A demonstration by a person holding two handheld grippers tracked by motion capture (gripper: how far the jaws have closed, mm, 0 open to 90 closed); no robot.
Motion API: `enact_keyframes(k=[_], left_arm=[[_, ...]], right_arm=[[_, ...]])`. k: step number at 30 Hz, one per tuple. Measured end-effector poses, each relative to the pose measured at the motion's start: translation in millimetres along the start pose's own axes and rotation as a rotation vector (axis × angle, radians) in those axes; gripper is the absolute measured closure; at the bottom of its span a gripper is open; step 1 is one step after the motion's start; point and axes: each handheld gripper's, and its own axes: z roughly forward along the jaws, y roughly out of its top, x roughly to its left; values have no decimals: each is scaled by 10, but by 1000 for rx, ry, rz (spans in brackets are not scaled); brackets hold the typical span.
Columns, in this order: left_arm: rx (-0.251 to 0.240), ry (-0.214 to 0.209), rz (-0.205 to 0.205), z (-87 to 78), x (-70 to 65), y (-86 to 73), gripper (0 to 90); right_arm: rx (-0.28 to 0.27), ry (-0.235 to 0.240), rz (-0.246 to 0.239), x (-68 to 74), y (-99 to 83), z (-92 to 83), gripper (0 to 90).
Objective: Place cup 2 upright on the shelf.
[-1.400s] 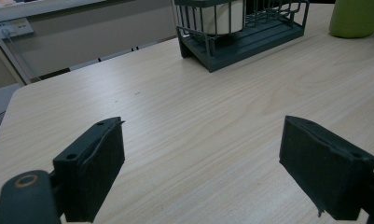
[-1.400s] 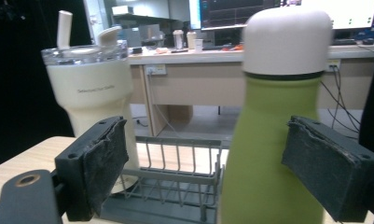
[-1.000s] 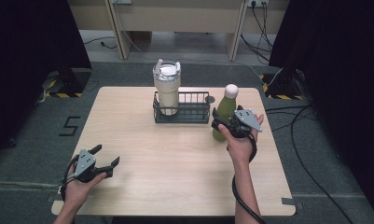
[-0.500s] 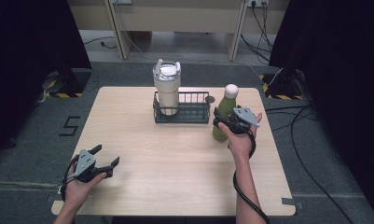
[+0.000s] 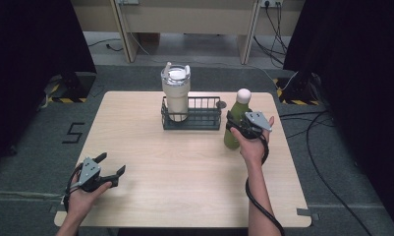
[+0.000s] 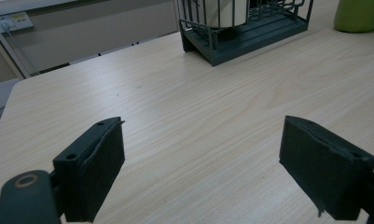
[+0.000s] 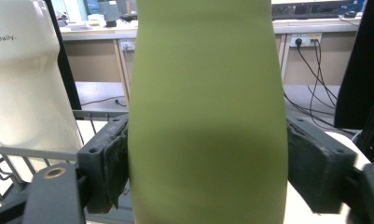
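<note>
Nothing has visibly moved since earlier. The right gripper (image 5: 239, 127) pinches a smooth matte green bottle (image 7: 207, 116) between its fingers, beside the dark wire basket (image 5: 204, 116) holding a cream tumbler (image 7: 26, 79) printed "Daily." The left gripper (image 5: 106, 168) rests spread on the woodgrain worktop (image 6: 212, 112).

green bottle (image 5: 235, 123) | cream cap | upright on table, right of wire basket (image 5: 192, 118) | clamped by right tool (image 5: 244, 125)

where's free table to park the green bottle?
Bare wood: the wide middle between wire basket and left gripper, plus the far-left corner beside the tumbler. Crowded: the far right, where the right gripper clamps the green bottle beside the basket.
</note>
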Motion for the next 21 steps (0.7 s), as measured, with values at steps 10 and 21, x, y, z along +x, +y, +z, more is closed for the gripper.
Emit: enact_keyframes(k=[10, 21], left_arm=[[3, 5, -2, -9, 10, -9, 133], [5, 5, -3, -14, 16, -14, 134]], right_arm=[[-36, 6, -4, -4, -34, -3, 248], [-41, -3, -14, -11, -11, -7, 252]])
